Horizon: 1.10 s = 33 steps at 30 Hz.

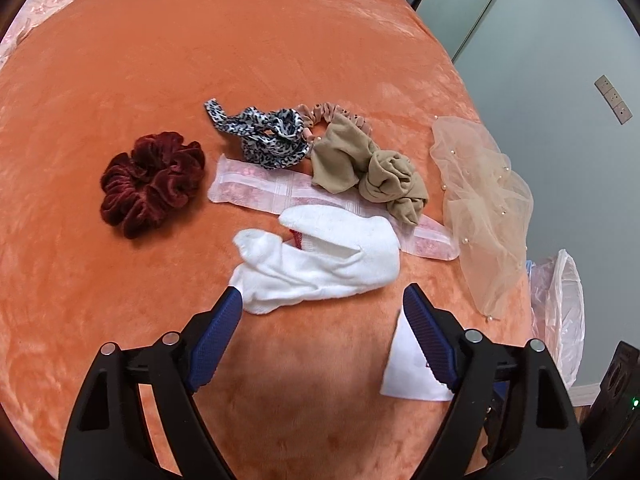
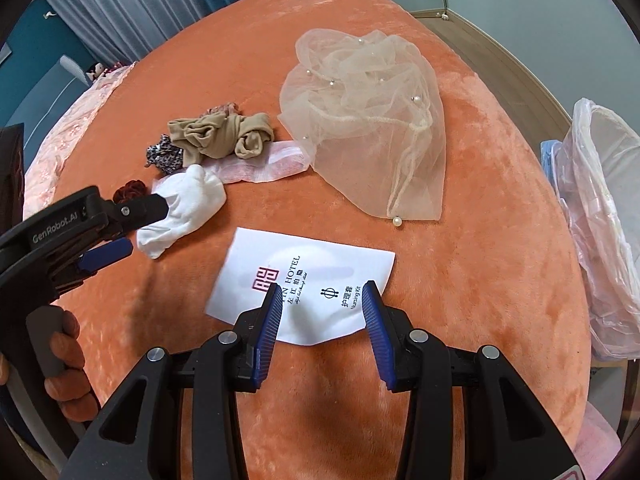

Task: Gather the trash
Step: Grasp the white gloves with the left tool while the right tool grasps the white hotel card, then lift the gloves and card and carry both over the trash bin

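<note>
Packet (image 2: 304,292) flat on blanket (image 2: 480,240), between parted right tool (image 2: 322,294) fingertips, unclamped.

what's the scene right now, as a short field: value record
surface: orange blanket
left gripper: open, above the white sock
right gripper: open, over the hotel packet
other items: red scrunchie, leopard scrunchie, beige stocking, pearl veil
bin bag: beside the bed, right edge
</note>
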Tool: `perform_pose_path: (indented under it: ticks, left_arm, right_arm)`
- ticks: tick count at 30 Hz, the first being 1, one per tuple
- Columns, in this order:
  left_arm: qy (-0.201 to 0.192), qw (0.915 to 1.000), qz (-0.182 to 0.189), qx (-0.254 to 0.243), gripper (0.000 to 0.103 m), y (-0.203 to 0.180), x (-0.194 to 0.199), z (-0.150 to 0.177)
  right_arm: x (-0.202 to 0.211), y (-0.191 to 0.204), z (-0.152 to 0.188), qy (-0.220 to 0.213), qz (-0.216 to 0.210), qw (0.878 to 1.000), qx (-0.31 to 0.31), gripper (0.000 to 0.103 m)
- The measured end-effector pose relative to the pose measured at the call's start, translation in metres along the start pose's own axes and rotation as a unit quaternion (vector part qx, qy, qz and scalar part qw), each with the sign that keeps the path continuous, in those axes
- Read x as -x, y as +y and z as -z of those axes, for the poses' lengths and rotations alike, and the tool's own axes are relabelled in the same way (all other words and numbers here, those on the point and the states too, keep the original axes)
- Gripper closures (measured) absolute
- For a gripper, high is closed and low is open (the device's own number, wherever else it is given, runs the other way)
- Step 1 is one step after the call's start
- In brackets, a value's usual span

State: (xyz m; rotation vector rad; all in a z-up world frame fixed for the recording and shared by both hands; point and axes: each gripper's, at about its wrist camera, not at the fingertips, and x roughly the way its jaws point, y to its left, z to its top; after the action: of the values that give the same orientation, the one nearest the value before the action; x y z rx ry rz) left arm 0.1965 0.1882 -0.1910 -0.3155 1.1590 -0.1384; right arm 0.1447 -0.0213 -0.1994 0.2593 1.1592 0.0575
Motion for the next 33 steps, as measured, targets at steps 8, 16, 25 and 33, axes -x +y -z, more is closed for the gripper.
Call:
perform_pose_path:
  ticks: [8, 16, 25, 33]
  left_arm:
    - [0.015, 0.9999, -0.002, -0.004, 0.023, -0.014, -0.025, -0.011]
    - [0.017, 0.9994, -0.027, -0.01, 0.044, -0.011, -0.035, -0.011]
    - [0.022, 0.9997, -0.001, 0.011, 0.089, -0.001, -0.021, 0.003]
    - [0.012, 0.9998, 0.01, 0.012, 0.09, -0.005, 0.007, 0.017]
  right_arm:
    - [-0.007, -0.005, -0.001, 0.001, -0.003, 1.0, -0.006, 0.062]
    - [-0.009, -0.015, 0.001, 0.012, 0.006, 1.0, -0.02, 0.061]
    - [-0.01, -0.009, 0.008, 0.017, -0.009, 1.0, -0.011, 0.07]
    - [0.011, -0.001, 0.008, -0.002, -0.028, 1.0, 0.004, 0.089]
